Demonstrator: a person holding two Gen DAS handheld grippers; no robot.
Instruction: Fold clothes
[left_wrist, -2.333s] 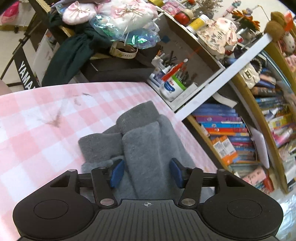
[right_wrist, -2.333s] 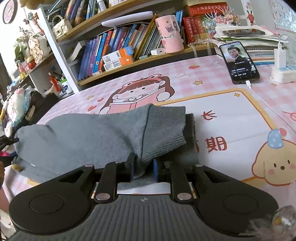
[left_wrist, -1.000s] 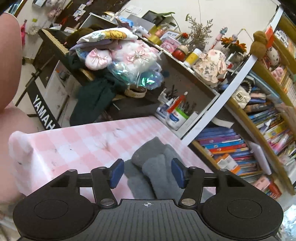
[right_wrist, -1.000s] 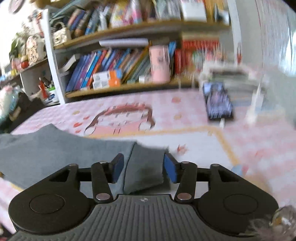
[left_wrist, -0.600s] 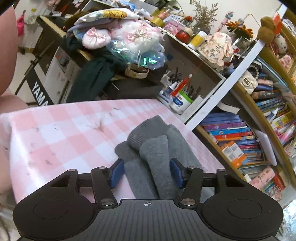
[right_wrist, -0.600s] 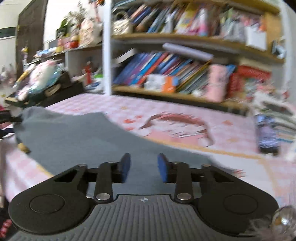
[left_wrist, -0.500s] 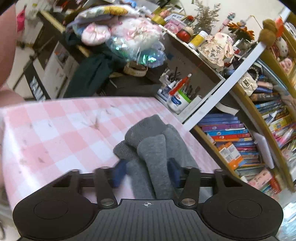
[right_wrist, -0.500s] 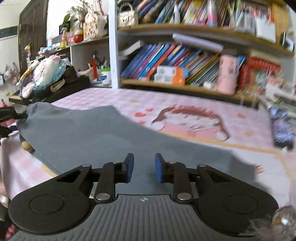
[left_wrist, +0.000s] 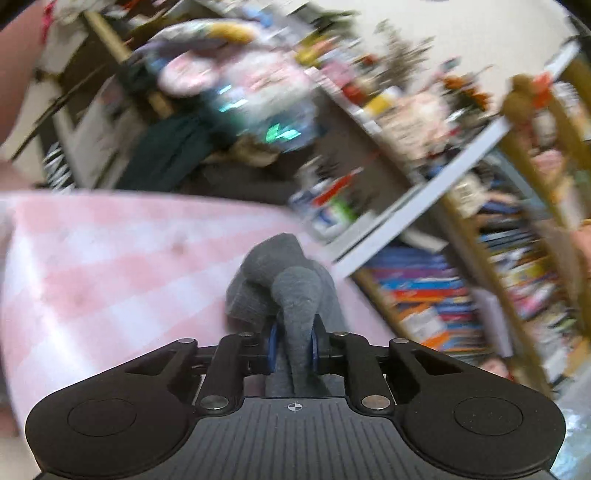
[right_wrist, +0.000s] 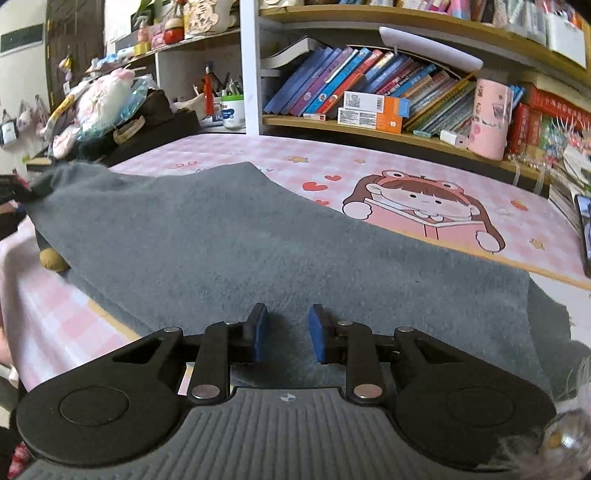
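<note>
A grey knit garment (right_wrist: 258, 243) lies folded across the pink checked tablecloth (right_wrist: 406, 166). In the left wrist view my left gripper (left_wrist: 293, 349) is shut on one bunched end of the garment (left_wrist: 295, 295), which is lifted a little off the cloth; this view is blurred by motion. In the right wrist view my right gripper (right_wrist: 284, 332) is partly open and empty, its blue pads (right_wrist: 258, 330) hovering just over the near edge of the garment. The garment's far left corner is raised.
A bookshelf (right_wrist: 369, 92) full of books runs along the table's far side, with a pink cup (right_wrist: 489, 118) on it. A phone (right_wrist: 585, 229) lies at the right edge. A cluttered side shelf with plush items (right_wrist: 103, 99) stands to the left.
My left gripper has closed on the grey garment's end and lifted it. My right gripper let go of the cuff, swung left over the garment, and its jaws have opened a little.
</note>
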